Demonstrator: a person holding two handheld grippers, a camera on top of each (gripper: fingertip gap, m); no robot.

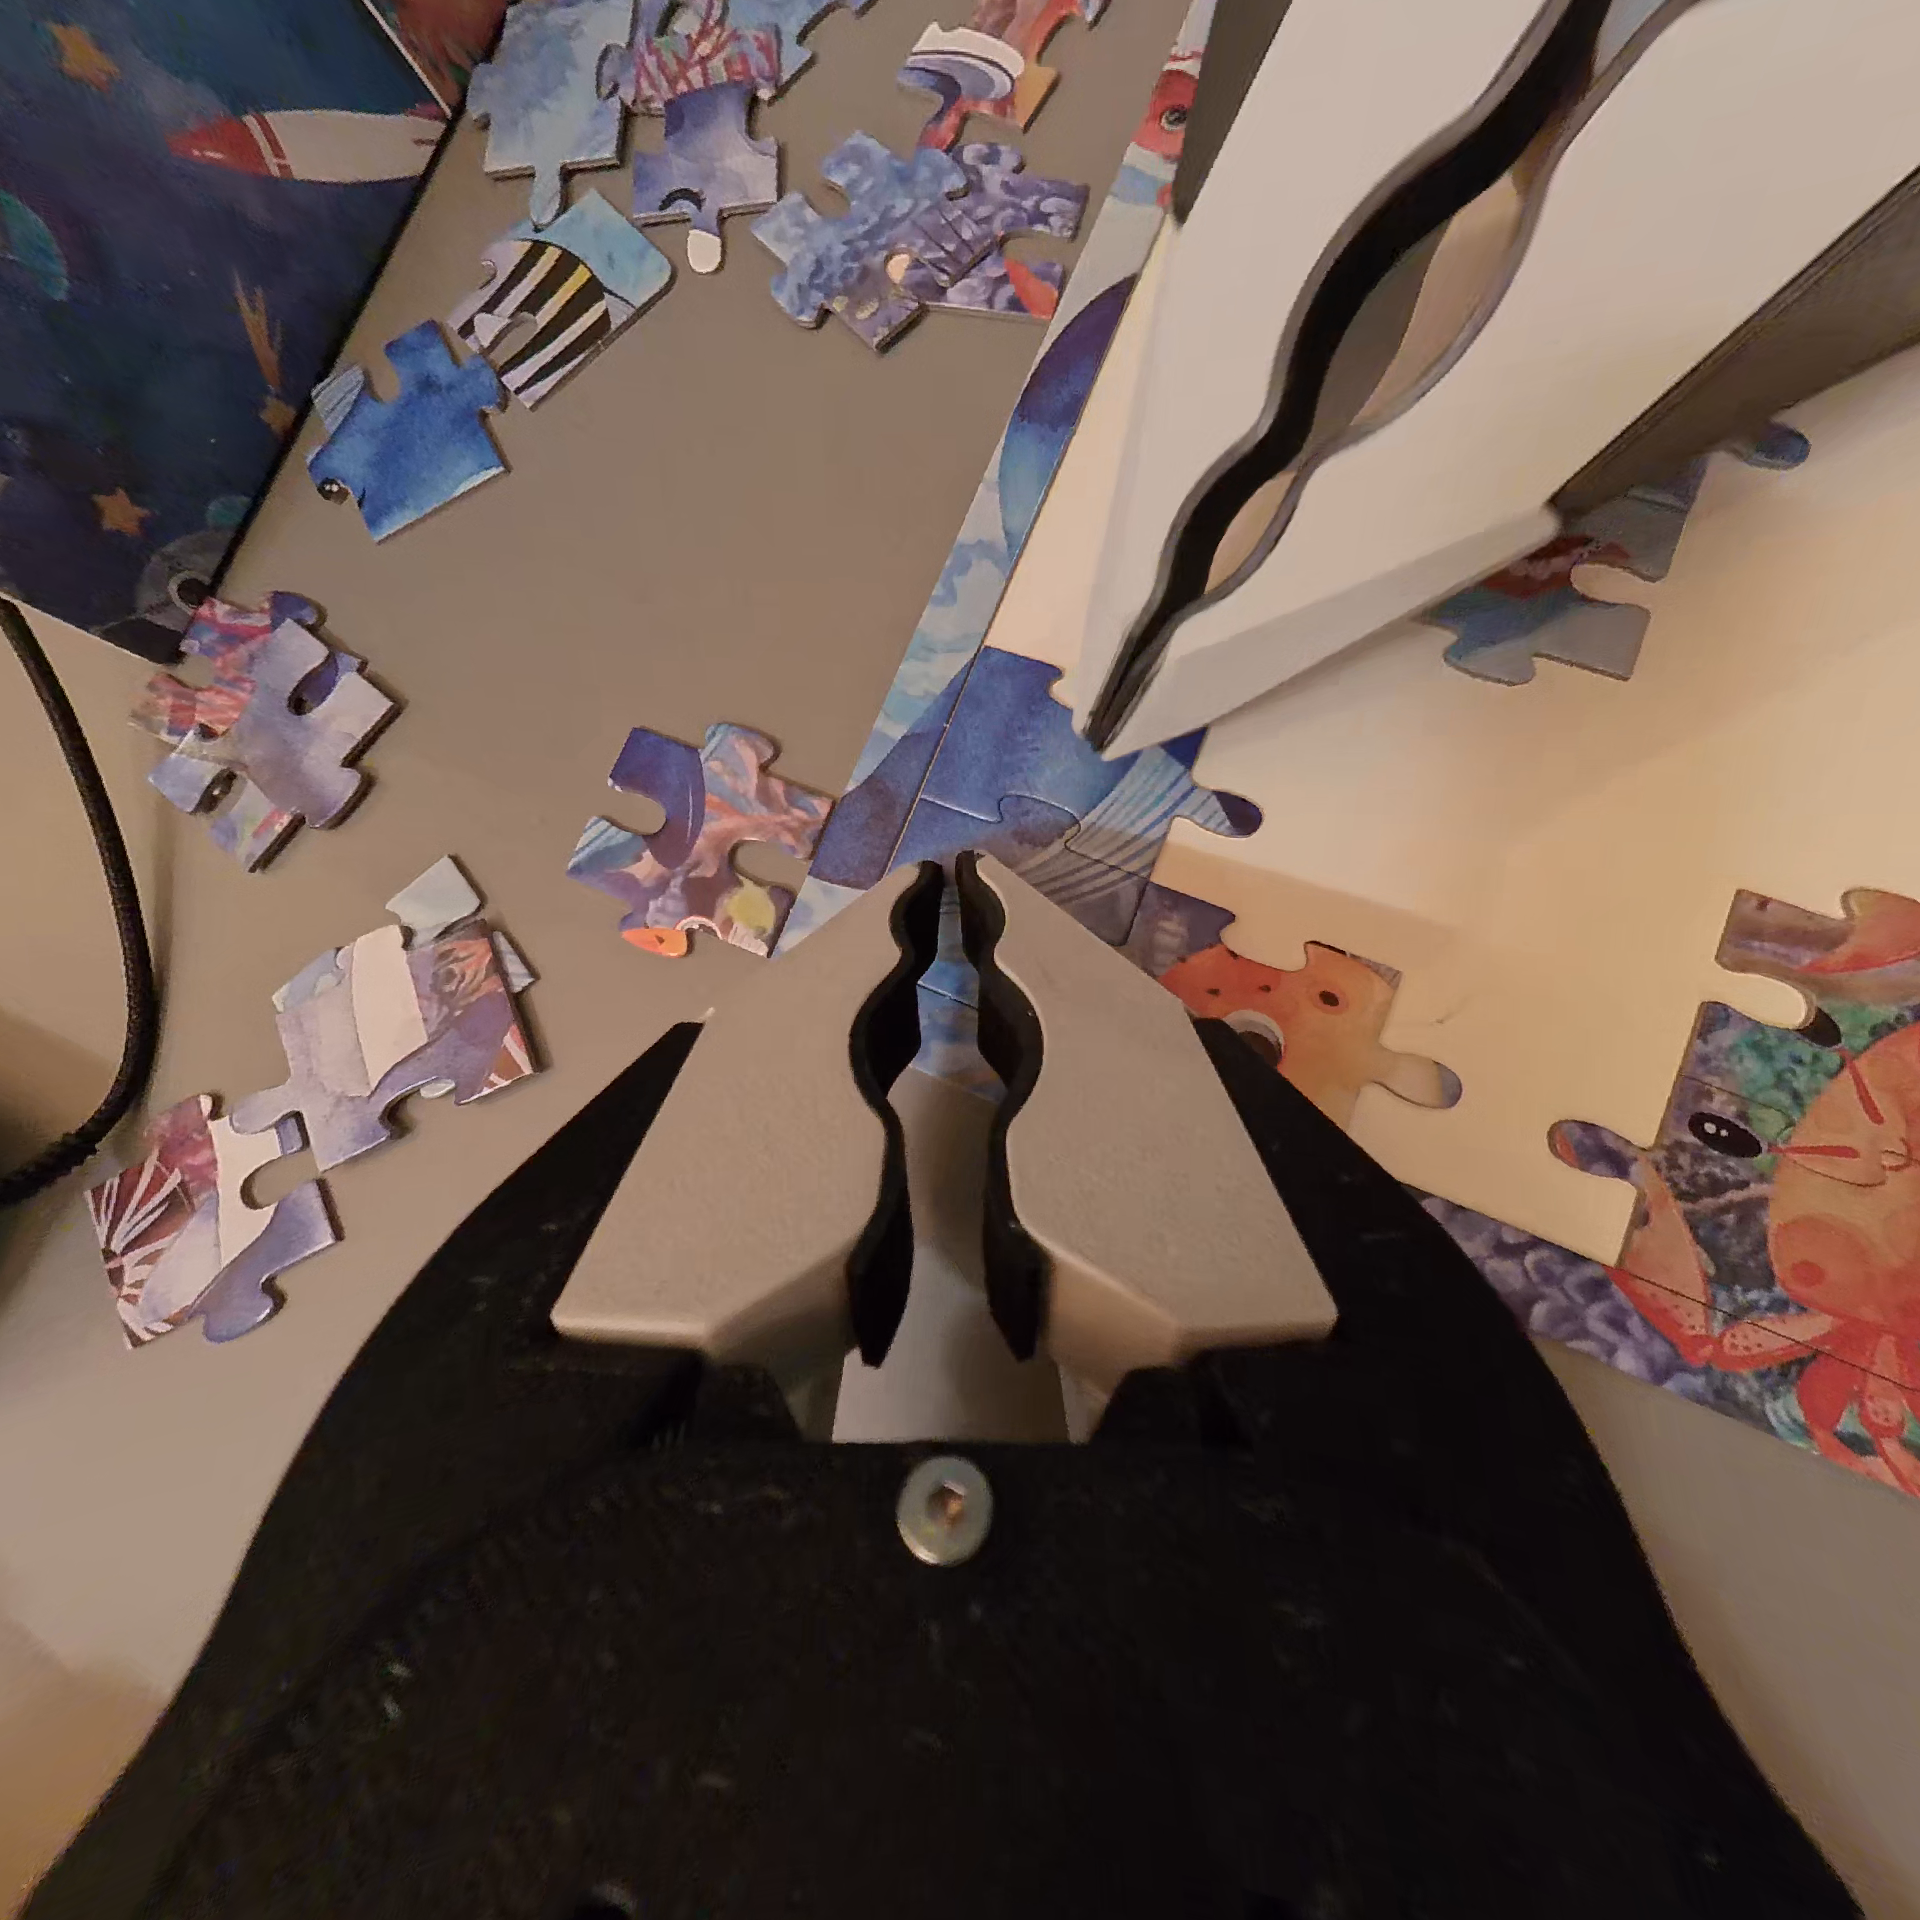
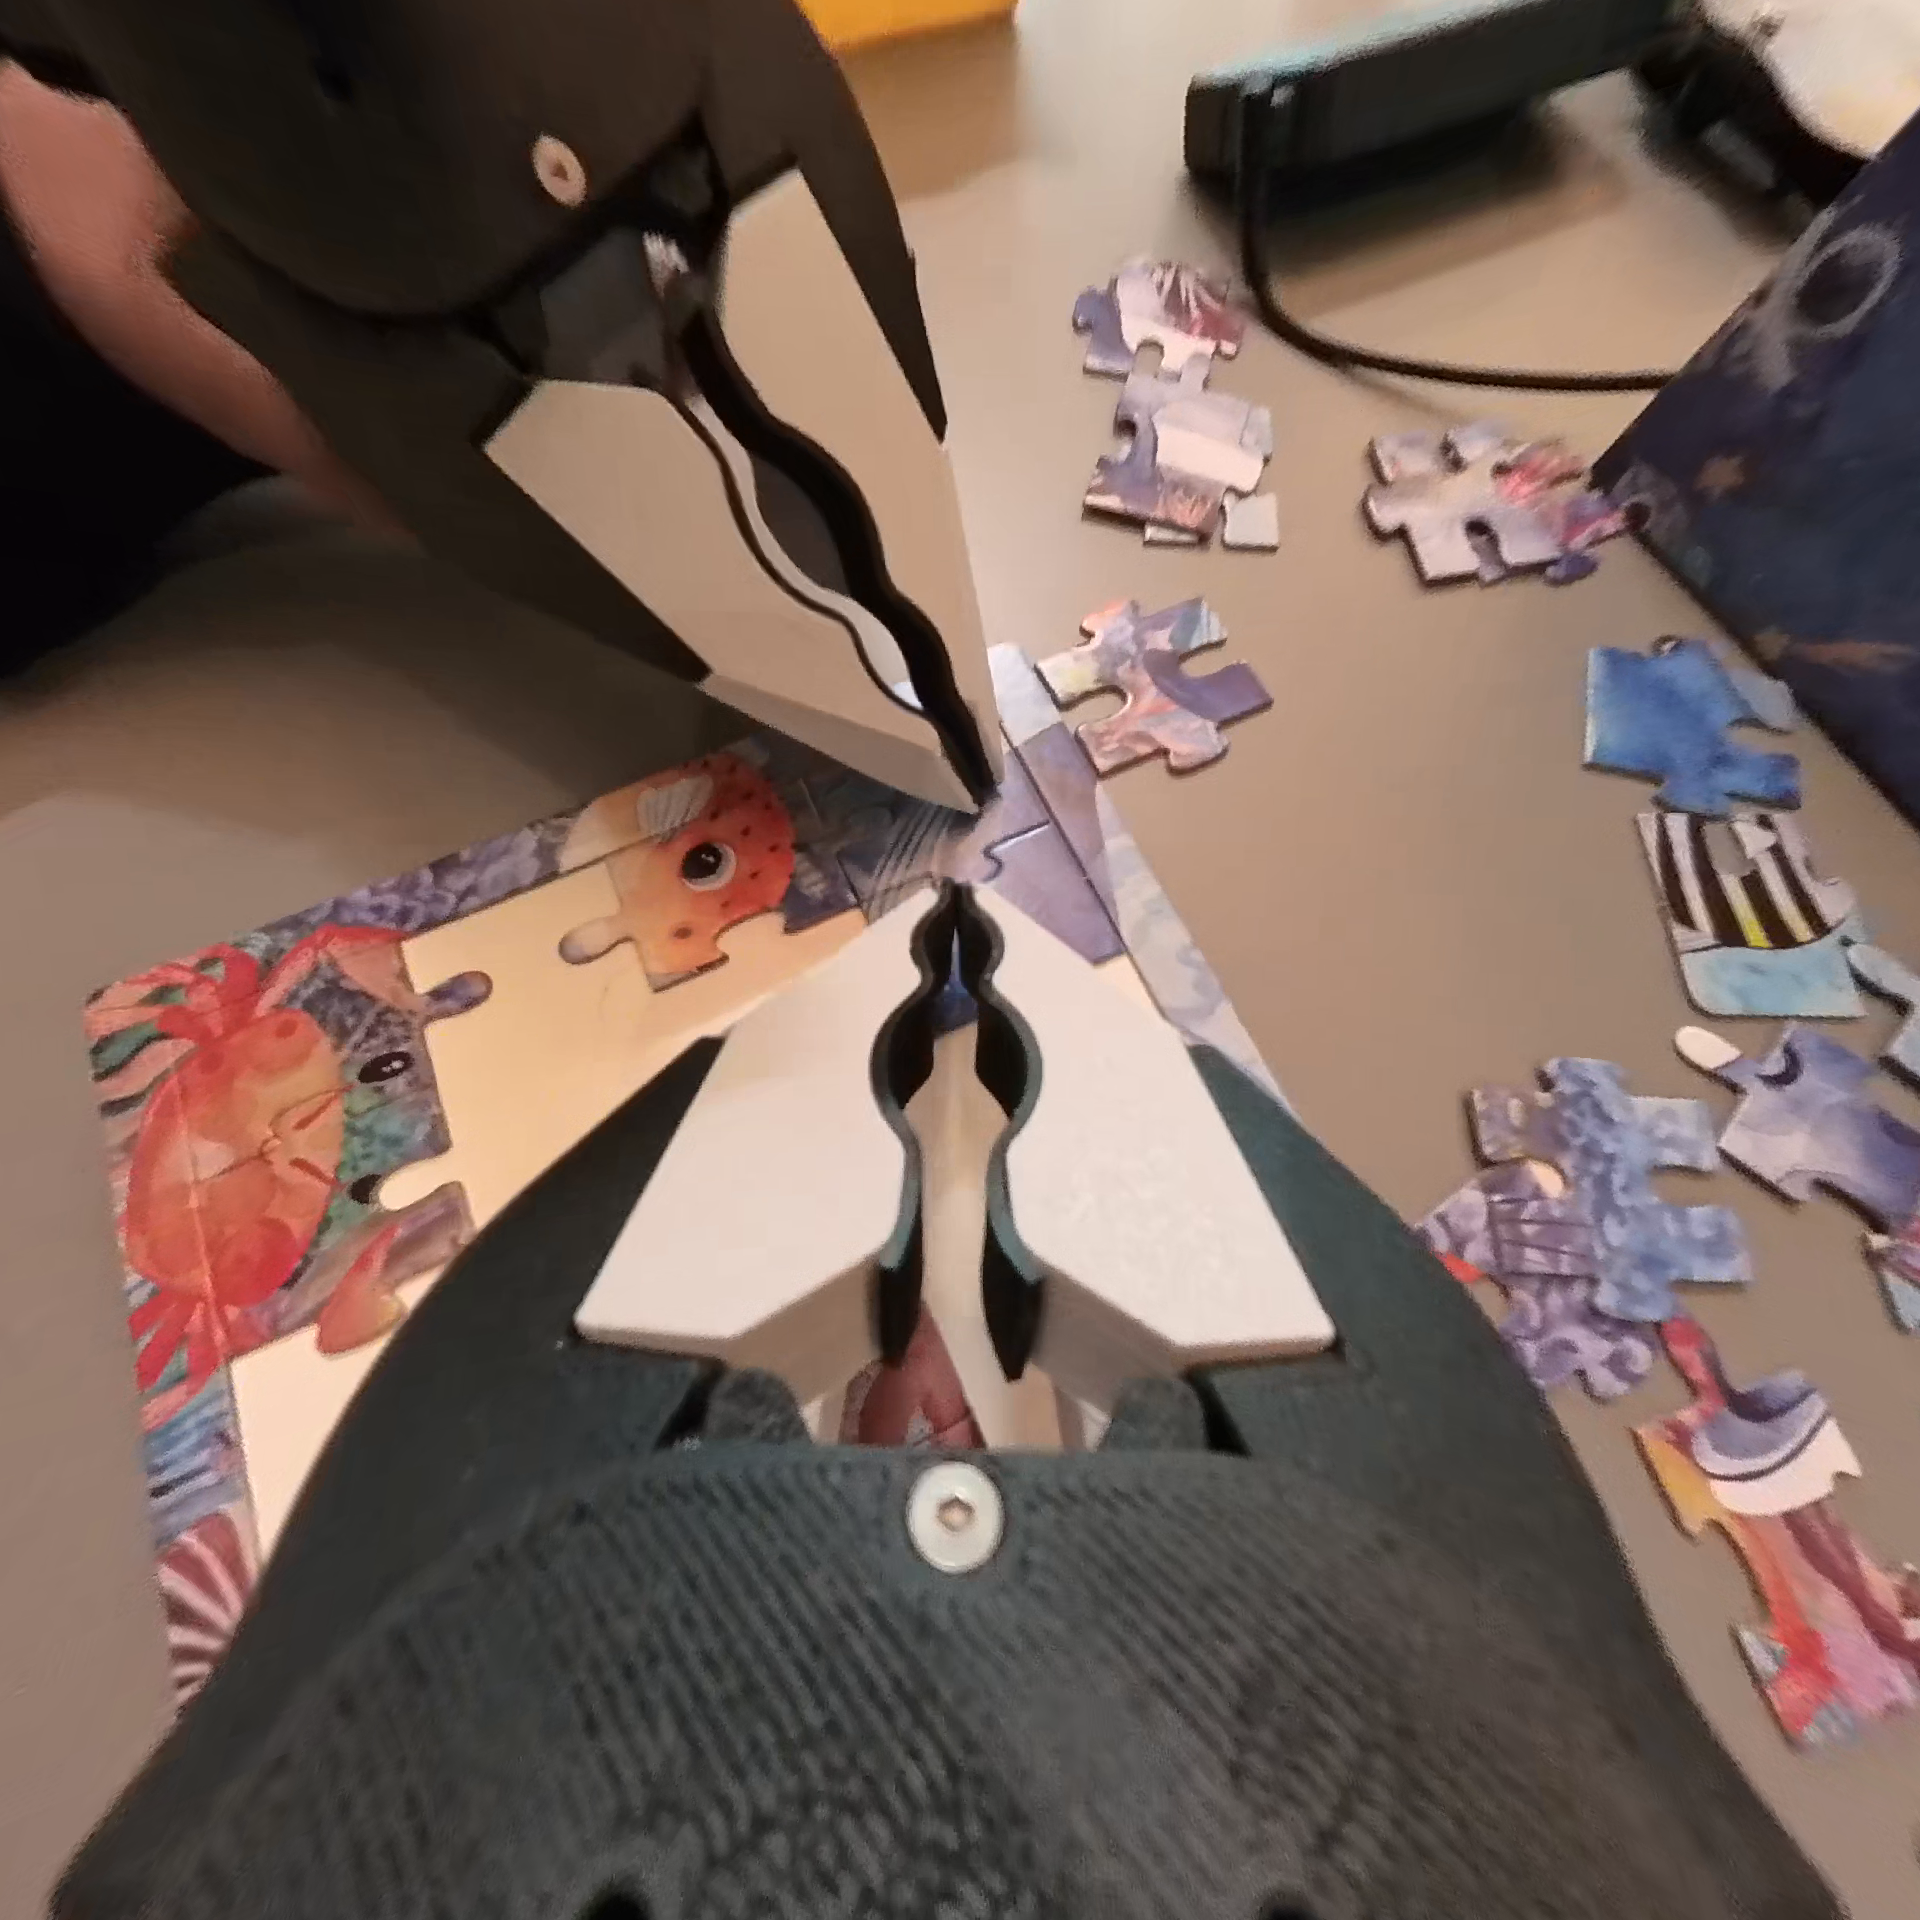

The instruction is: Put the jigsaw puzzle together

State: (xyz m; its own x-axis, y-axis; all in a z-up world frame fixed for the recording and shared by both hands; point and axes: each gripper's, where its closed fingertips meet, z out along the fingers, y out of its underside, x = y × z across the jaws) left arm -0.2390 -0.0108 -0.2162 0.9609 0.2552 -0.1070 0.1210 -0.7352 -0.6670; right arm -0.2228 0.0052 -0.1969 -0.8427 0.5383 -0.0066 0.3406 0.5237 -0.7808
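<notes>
Jigsaw puzzle (image 2: 260,1091), partly joined, lies flat on the desk (image 1: 675,540). Both grippers have their jaws closed, empty, tips pressed down on the blue corner pieces: left gripper (image 1: 940,868), right gripper (image 2: 954,902). Loose pieces (image 1: 260,717) lie scattered beside it, near the box (image 1: 156,260).

No readable text, label, brand or number showing on puzzle pieces (image 1: 717,842), box (image 1: 156,260) or grippers.
</notes>
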